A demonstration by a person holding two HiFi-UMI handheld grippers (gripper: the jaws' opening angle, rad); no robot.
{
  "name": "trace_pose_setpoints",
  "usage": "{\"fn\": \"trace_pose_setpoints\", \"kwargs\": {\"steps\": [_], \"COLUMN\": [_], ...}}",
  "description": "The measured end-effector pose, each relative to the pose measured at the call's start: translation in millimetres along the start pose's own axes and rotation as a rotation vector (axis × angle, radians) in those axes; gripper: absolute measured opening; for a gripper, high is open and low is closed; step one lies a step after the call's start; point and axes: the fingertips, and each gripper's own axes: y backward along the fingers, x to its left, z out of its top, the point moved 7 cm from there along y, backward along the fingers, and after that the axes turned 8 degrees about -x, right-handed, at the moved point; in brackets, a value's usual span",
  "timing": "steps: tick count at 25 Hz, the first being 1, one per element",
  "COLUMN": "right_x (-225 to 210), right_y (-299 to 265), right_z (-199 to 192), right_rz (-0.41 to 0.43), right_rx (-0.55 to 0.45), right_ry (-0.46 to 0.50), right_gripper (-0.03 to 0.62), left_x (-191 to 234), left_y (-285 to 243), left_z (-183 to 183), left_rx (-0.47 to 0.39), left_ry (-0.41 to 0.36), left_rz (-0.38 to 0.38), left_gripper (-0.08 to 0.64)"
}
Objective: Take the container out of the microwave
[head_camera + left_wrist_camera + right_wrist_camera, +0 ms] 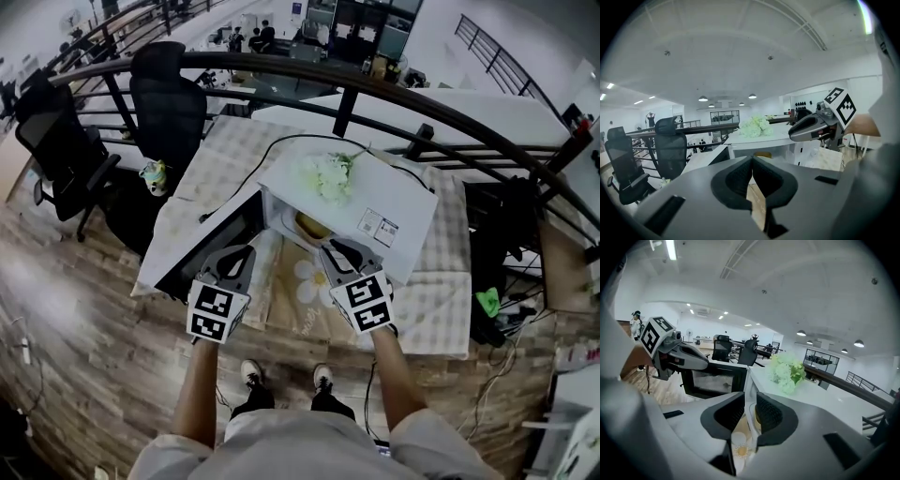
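Observation:
A white microwave stands on the table with its black door swung open to the left. Inside sits a pale container with yellowish contents, also seen in the left gripper view as a container deep in the cavity. My left gripper hovers before the open door, its pads meeting at the tips with nothing between them. My right gripper is just in front of the cavity, open, with the container showing through the gap but not touched.
White-green flowers lie on top of the microwave. A flower-print mat covers the checked tablecloth in front of it. Two black office chairs stand to the left, and a dark railing runs behind the table.

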Motion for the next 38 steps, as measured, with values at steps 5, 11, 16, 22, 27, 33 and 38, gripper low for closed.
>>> {"fn": "trace_pose_setpoints", "kwargs": {"steps": [5, 11, 16, 22, 27, 33, 38], "right_x": [7, 10, 8, -1, -6, -8, -5], "right_y": [-46, -100, -137, -171, -184, -191, -189], "right_z": [-20, -52, -84, -110, -122, -130, -131], "right_rz": [0.035, 0.065, 0.060, 0.012, -0.016, 0.000, 0.020], "right_rx": [0.064, 0.133, 0.188, 0.248, 0.303, 0.375, 0.396], "right_ry": [0.002, -0.009, -0.010, 0.049, 0.149, 0.193, 0.212], "right_gripper": [0.106, 0.112, 0.112, 0.117, 0.129, 0.090, 0.034], "left_x": [15, 27, 33, 37, 35, 36, 33], "left_y": [-10, -16, -17, -19, -18, -16, -13], "left_z": [-19, -43, -60, -79, -89, -91, -88], "left_rx": [0.027, 0.068, 0.104, 0.148, 0.173, 0.179, 0.160], "left_ry": [-0.005, 0.019, 0.050, 0.058, 0.073, 0.083, 0.081], "left_rz": [-0.019, -0.025, -0.022, -0.042, -0.056, -0.064, -0.088], "left_gripper": [0.018, 0.018, 0.018, 0.018, 0.018, 0.018, 0.018]}}
